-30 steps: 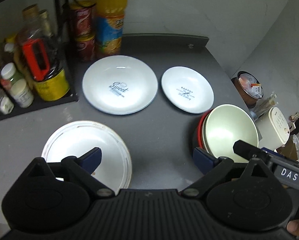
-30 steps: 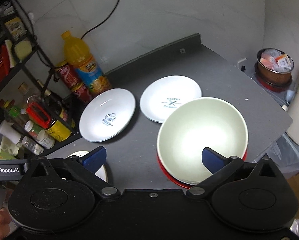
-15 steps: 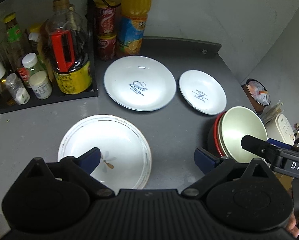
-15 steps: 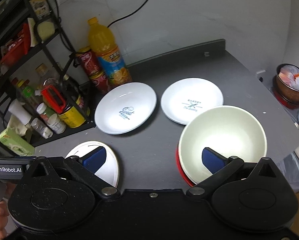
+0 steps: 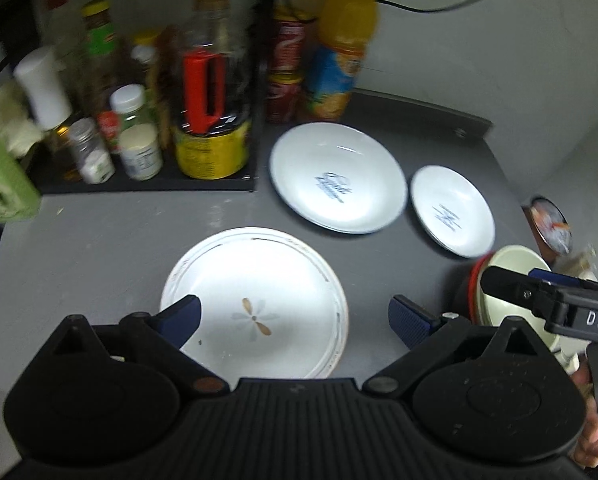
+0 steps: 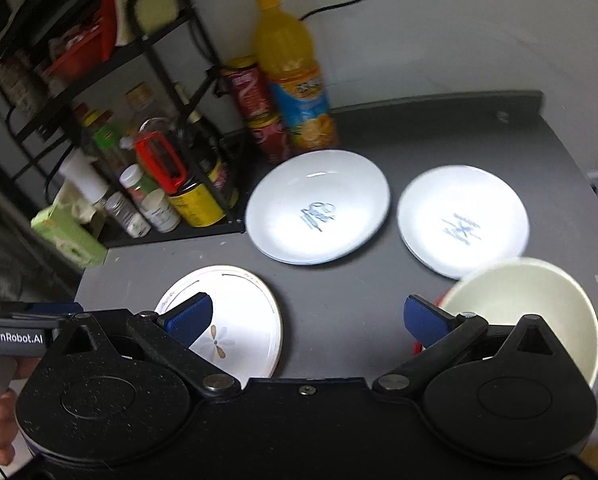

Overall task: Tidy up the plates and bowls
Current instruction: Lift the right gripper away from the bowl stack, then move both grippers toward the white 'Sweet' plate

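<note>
Nesting inside a red bowl (image 5: 473, 286), the cream bowl (image 6: 527, 304) sits empty; both tools spread, gripping nothing.

Left wrist view: looks down and forward over the table (image 5: 99, 248) from its near edge, flower plate (image 5: 259, 300) close at lower centre, shelf (image 5: 139, 184) upper left. Right wrist view: same direction from further right, bowl (image 6: 531, 312) close at lower right, shelf (image 6: 171, 232) at left. Both share the flower plate (image 6: 235, 320), two white plates, juice bottle and shelf. Each view catches the other gripper at its edge.
</note>
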The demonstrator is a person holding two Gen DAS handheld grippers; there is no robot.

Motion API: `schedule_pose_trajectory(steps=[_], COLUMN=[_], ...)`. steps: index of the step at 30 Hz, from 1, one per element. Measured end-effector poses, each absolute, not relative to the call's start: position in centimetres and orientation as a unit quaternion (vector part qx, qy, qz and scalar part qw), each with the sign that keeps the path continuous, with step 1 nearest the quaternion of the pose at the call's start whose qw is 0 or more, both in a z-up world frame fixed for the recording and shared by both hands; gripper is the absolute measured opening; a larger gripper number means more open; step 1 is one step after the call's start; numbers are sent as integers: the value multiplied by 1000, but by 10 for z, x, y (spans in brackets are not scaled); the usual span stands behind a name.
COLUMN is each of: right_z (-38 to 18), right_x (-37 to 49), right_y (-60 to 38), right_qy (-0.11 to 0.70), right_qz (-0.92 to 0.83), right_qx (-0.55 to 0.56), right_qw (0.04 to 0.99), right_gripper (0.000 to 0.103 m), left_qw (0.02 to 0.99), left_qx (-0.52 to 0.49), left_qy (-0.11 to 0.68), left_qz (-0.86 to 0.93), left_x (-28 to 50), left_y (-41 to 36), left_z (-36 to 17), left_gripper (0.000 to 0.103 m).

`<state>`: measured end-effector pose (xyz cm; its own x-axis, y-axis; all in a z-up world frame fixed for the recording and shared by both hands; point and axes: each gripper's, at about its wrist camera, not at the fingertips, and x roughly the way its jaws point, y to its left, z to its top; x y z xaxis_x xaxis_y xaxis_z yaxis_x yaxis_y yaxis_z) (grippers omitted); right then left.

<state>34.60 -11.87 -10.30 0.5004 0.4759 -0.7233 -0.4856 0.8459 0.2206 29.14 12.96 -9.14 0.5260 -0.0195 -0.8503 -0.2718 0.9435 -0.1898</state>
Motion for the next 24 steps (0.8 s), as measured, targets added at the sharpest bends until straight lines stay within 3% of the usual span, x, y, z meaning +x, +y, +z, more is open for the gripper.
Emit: schedule_pose_trajectory(steps=[24], right_z=[-116], right_x=[438], right_y=[-115], right_qy=[439], right_qz=[335], right_qx=[-63], right_qw=[831], right_gripper=[103], left_qw=[828], left_qx=[-235], left_qy=[464], left_qz=[210], left_x=[331], left_y=[132], left_z=[-108], left_gripper=[99])
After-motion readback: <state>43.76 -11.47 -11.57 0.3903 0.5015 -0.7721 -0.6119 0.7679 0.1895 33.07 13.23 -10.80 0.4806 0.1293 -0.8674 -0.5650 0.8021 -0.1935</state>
